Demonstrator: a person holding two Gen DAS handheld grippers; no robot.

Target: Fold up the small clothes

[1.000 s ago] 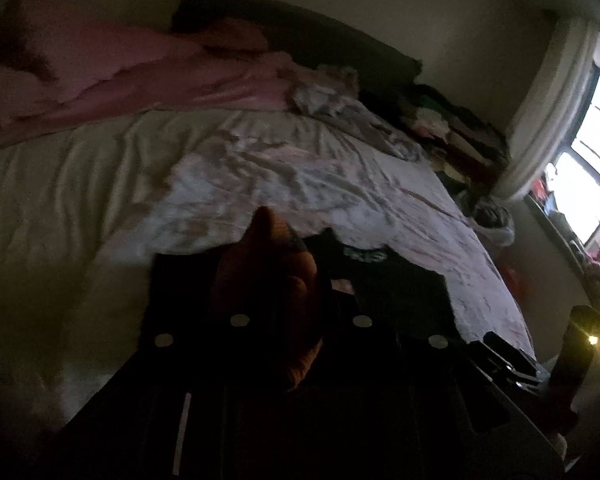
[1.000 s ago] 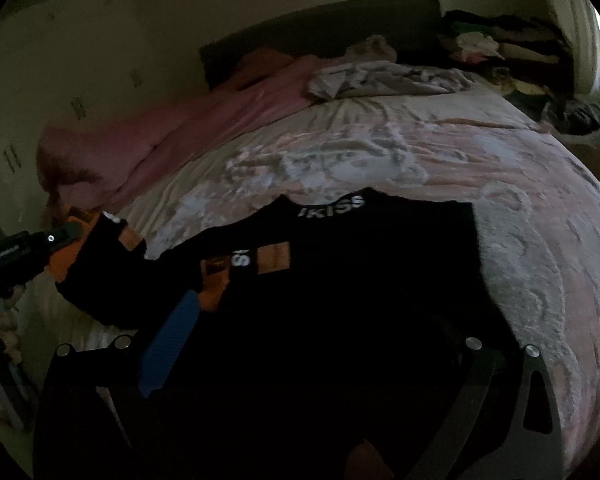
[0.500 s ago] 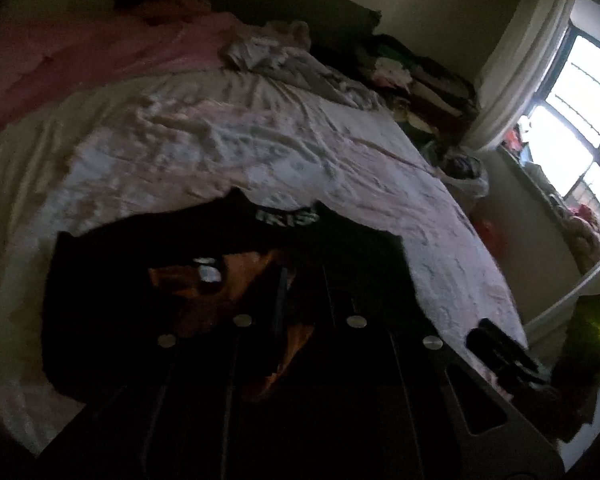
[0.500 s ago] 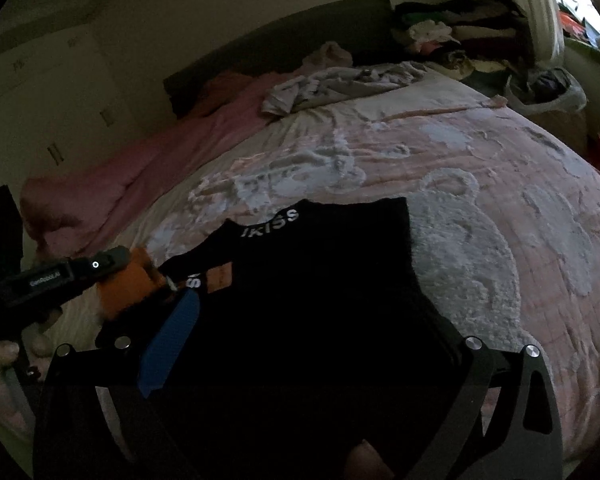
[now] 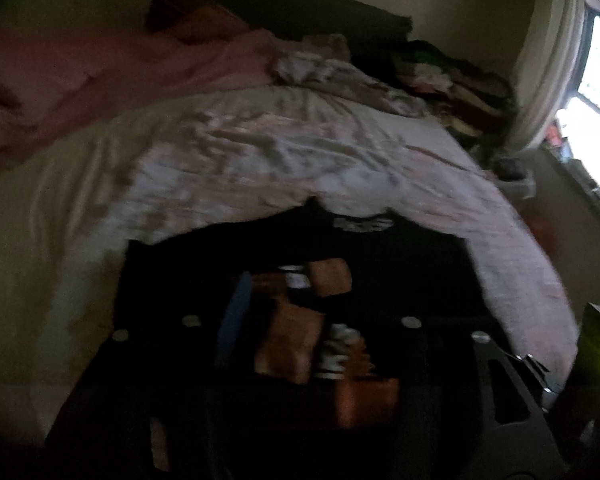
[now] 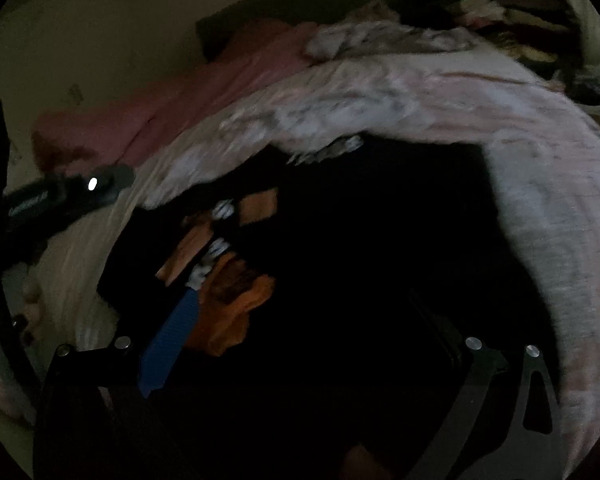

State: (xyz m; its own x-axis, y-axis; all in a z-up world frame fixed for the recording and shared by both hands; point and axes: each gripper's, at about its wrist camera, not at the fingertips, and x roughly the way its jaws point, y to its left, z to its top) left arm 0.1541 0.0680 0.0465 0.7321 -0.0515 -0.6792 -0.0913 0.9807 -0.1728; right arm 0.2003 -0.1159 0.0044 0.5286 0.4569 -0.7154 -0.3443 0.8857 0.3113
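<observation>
The black shirt (image 6: pixel 380 240) lies flat on the bed (image 5: pixel 260 160) with an orange sleeve (image 6: pixel 236 300) folded over its left side. Both the left gripper (image 5: pixel 300 360) and right gripper (image 6: pixel 300 380) hang spread above it, pinching nothing. In this dim, blurred view a finger could snag the loose sleeve and undo the fold

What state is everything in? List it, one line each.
black T-shirt: lying on the bedspread, one side folded over, orange print showing
left gripper: open, over the shirt
right gripper: open, over the shirt
bedspread: wrinkled
pink blanket: bunched at the far end
</observation>
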